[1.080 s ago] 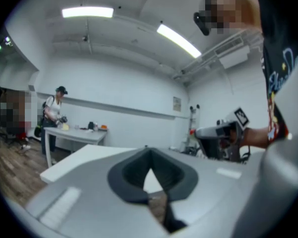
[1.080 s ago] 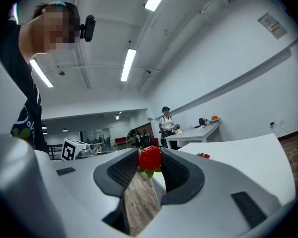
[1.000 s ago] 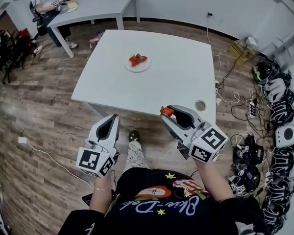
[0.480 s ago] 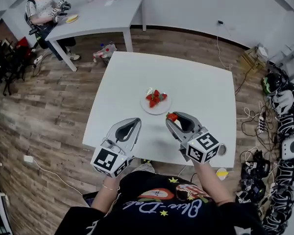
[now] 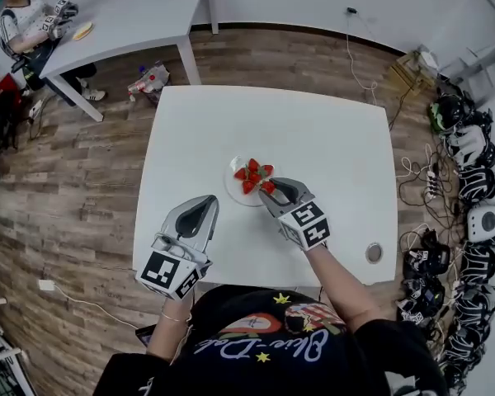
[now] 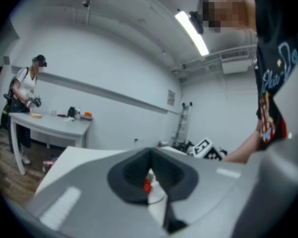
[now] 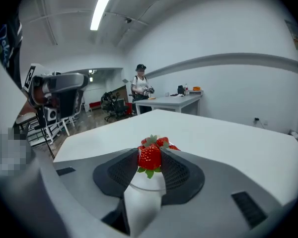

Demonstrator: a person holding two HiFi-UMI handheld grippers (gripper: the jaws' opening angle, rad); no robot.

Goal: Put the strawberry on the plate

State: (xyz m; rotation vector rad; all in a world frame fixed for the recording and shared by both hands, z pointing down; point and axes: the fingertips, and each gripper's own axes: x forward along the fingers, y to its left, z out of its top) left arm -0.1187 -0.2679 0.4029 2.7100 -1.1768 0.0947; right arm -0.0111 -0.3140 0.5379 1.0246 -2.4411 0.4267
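Observation:
A white plate [image 5: 233, 192] with several strawberries [image 5: 252, 174] sits near the middle of the white table [image 5: 322, 130]. My right gripper [image 5: 269, 187] hangs over the plate's near right rim, shut on a red strawberry [image 7: 150, 157] held stalk down between its dark pads. In the right gripper view the plate [image 7: 149, 181] lies just under the fruit, with the other berries [image 7: 162, 143] right behind. My left gripper [image 5: 212, 199] hovers over the table to the left of the plate, jaws together and holding nothing. Through its narrow slit I see the plate [image 6: 157, 195].
A small round object [image 5: 374, 252] lies near the table's front right corner. Headsets and cables [image 5: 470, 205] crowd the floor to the right. A second white table [image 5: 132, 15] stands at the back left, with a person [image 5: 25, 19] seated at it.
My right gripper has carried the strawberry from beyond the table's near edge forward to the plate's rim. The left gripper has come forward over the table too.

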